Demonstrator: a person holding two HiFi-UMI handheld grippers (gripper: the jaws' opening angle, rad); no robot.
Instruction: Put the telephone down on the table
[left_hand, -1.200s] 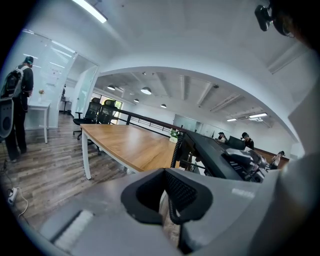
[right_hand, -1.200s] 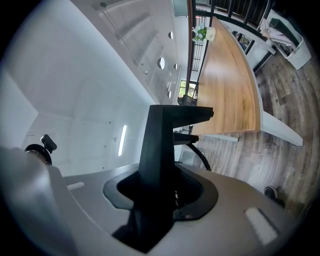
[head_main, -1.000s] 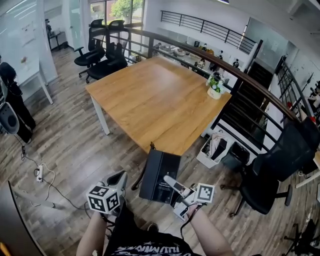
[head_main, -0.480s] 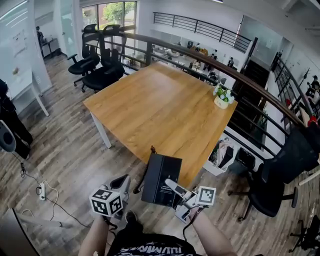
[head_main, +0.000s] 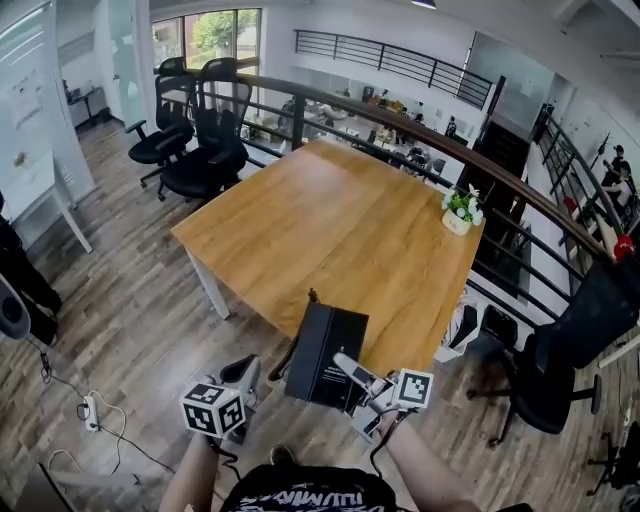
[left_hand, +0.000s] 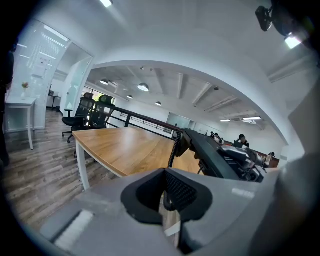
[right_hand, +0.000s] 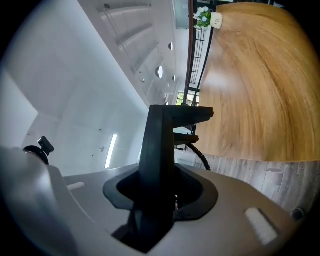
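Telephone (head_main: 325, 355) in right claw (head_main: 352, 372), in the air at near edge of table (head_main: 340, 220).
Right gripper view alone shows that claw clamped on the black body; left gripper view adds the coiled cord (left_hand: 173, 149). Left claw (head_main: 240, 378) closed, empty, beside it.

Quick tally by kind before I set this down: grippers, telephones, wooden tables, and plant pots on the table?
grippers: 2, the left gripper and the right gripper
telephone: 1, held in the right gripper
wooden table: 1
plant pot: 1, near the table's far right corner
Total: 5
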